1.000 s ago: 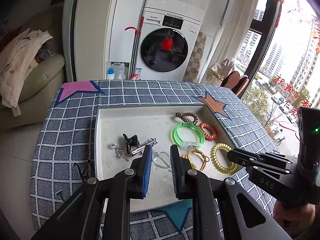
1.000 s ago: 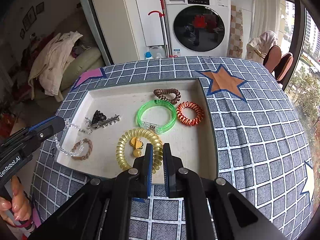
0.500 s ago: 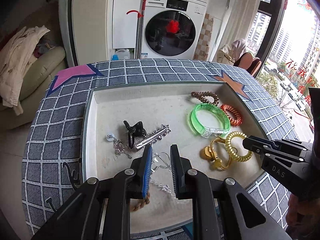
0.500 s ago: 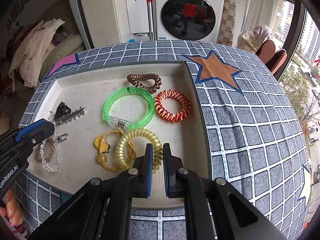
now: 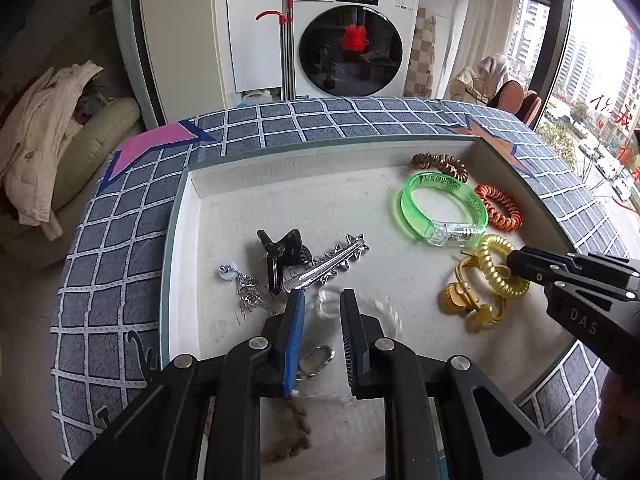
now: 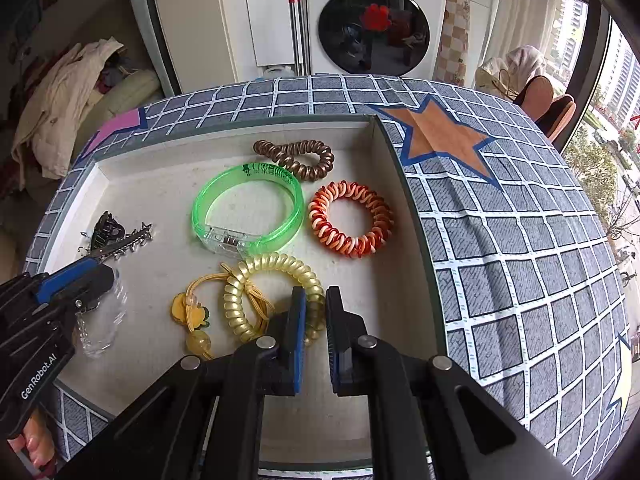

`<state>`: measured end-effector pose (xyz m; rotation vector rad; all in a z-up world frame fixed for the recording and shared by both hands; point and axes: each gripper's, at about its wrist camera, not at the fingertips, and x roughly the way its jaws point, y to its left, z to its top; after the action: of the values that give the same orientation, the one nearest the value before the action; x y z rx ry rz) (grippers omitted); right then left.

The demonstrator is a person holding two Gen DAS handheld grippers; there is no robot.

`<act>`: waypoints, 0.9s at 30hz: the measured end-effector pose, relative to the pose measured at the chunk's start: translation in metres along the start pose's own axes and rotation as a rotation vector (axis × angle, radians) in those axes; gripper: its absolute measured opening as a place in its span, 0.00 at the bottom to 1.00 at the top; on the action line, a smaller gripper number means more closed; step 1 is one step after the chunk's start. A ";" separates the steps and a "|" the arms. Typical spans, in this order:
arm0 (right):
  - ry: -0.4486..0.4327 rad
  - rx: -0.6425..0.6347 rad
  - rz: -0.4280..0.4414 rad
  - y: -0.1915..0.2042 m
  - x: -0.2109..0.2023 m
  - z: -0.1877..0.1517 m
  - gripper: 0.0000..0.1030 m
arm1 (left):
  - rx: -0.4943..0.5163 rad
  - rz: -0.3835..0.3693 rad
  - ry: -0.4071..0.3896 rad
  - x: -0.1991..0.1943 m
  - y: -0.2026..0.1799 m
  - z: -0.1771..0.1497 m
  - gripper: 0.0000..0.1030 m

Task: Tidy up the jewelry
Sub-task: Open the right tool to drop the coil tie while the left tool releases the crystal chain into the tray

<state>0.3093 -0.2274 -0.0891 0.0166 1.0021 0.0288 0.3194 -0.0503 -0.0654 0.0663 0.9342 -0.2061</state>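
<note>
A shallow white tray [image 5: 180,208] holds the jewelry. My left gripper [image 5: 322,294] hangs low over its near left part, jaws a little apart, with a blurred clear bead bracelet [image 5: 332,306] lying under the gap and nothing pinched. A brown braided cord [image 5: 288,428] lies below its fingers. Ahead are a black claw clip [image 5: 284,248], a silver star barrette [image 5: 336,260] and a silver chain [image 5: 248,288]. My right gripper [image 6: 315,292] is shut and empty, its tip at the near edge of the yellow coil [image 6: 236,300], beside a yellow charm elastic [image 6: 192,308].
Further back in the tray lie a green bangle [image 6: 298,204], an orange coil [image 6: 352,246] and a brown coil [image 6: 296,164]. The tray sits on a blue checked cloth [image 6: 500,240]. A washing machine [image 5: 352,40] and a sofa [image 5: 92,140] stand beyond the table.
Both grippers have sunk closer to the tray. The left now hovers right over the clear bracelet, which has turned blurry. The right tip has come up to the yellow coil.
</note>
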 end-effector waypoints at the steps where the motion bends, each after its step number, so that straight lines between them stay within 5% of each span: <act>1: 0.000 -0.002 -0.001 0.000 0.000 0.000 0.11 | 0.007 0.004 0.000 0.000 -0.001 0.000 0.37; 4: 0.005 0.004 0.007 -0.001 0.000 0.000 0.16 | 0.010 0.008 0.003 -0.001 -0.002 0.000 0.38; 8: 0.001 0.029 0.028 -0.004 -0.004 -0.002 0.45 | 0.003 0.009 0.007 -0.005 -0.001 0.000 0.38; 15: -0.033 0.046 0.079 -0.004 -0.024 -0.002 0.56 | 0.004 0.040 -0.035 -0.020 -0.002 -0.003 0.38; 27: -0.057 0.054 0.096 -0.004 -0.038 -0.003 0.57 | -0.007 0.066 -0.057 -0.037 0.001 -0.007 0.38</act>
<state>0.2861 -0.2324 -0.0593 0.1141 0.9438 0.0882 0.2932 -0.0429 -0.0399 0.0845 0.8746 -0.1429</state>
